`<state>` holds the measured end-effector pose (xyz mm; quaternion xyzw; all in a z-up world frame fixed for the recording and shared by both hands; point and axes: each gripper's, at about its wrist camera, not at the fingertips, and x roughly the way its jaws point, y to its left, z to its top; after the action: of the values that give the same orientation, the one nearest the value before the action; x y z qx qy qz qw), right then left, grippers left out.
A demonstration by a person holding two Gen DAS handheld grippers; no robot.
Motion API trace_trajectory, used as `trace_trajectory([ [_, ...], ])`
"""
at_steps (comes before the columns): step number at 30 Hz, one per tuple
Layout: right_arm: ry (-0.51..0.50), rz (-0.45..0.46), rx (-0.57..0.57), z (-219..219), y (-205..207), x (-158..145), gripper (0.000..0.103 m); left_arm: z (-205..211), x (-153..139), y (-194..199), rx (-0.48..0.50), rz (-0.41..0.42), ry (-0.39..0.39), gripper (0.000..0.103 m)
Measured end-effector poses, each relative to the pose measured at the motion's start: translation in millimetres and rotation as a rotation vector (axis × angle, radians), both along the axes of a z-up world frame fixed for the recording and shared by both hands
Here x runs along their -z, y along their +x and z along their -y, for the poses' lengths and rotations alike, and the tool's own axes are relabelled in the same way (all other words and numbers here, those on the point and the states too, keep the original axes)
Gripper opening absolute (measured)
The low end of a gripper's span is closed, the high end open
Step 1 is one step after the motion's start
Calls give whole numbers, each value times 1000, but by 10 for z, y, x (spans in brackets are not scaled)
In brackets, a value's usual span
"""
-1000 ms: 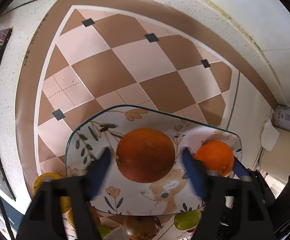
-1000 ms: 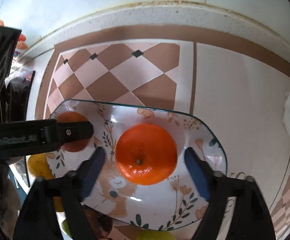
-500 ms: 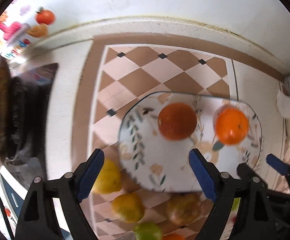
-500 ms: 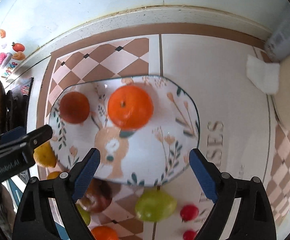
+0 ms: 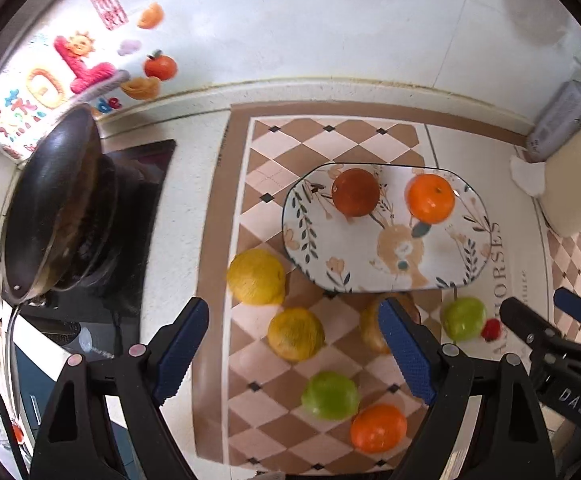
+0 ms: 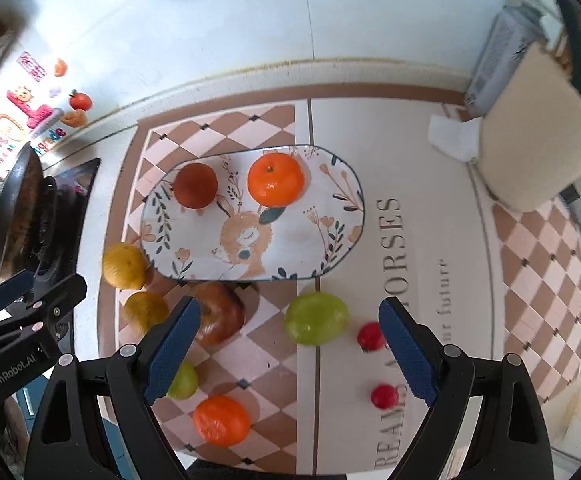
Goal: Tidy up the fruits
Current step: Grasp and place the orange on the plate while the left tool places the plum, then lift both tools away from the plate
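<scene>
A patterned oval plate point(image 5: 442, 264) point(image 6: 322, 224) lies on the checkered mat and holds a dark orange point(image 5: 355, 192) point(image 6: 195, 185) and a bright orange point(image 5: 430, 198) point(image 6: 275, 179). Loose fruit lies in front of it: two yellow fruits point(image 5: 256, 277) point(image 5: 295, 333), a brownish apple point(image 6: 220, 312), green fruits point(image 5: 330, 395) point(image 6: 316, 318), an orange point(image 5: 378, 427) point(image 6: 221, 420) and two small red fruits point(image 6: 370, 336) point(image 6: 383, 396). My left gripper point(image 5: 294, 352) is open and empty above the loose fruit. My right gripper point(image 6: 288, 352) is open and empty too.
A black pan point(image 5: 46, 204) sits on a stove at the left. A beige box point(image 6: 538, 136), a grey pack point(image 5: 562, 120) and a crumpled tissue point(image 6: 450, 138) stand at the back right. The tiled wall carries colourful stickers point(image 5: 78, 68).
Both grippers have drawn back and up from the plate, leaving one orange each on it. The loose fruit in front of the plate has come into view.
</scene>
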<state>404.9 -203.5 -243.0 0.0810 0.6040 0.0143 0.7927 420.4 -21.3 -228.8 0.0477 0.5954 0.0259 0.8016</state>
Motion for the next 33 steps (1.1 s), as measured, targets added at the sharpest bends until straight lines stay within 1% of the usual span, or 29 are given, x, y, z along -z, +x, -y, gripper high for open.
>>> trace_trajectory([
  [9, 10, 96, -18, -82, -573, -609, 93, -54, -469, -544, 29, 88, -23, 87],
  [13, 9, 127, -24, -123, -771, -799, 93, -86, -632, -730, 37, 111, -41, 87],
  [18, 4, 157, -24, -136, -964, -997, 93, -69, -764, -899, 46, 139, -52, 87],
  [25, 22, 182, -24, -116, -1063, -1161, 93, -32, -910, -1033, 45, 174, -73, 87],
  [30, 43, 184, -27, -99, -1036, -1176, 93, -48, -970, -1009, 31, 192, -77, 87],
  [33, 55, 181, -12, -49, -964, -1136, 93, -68, -936, -929, 20, 185, -65, 87],
])
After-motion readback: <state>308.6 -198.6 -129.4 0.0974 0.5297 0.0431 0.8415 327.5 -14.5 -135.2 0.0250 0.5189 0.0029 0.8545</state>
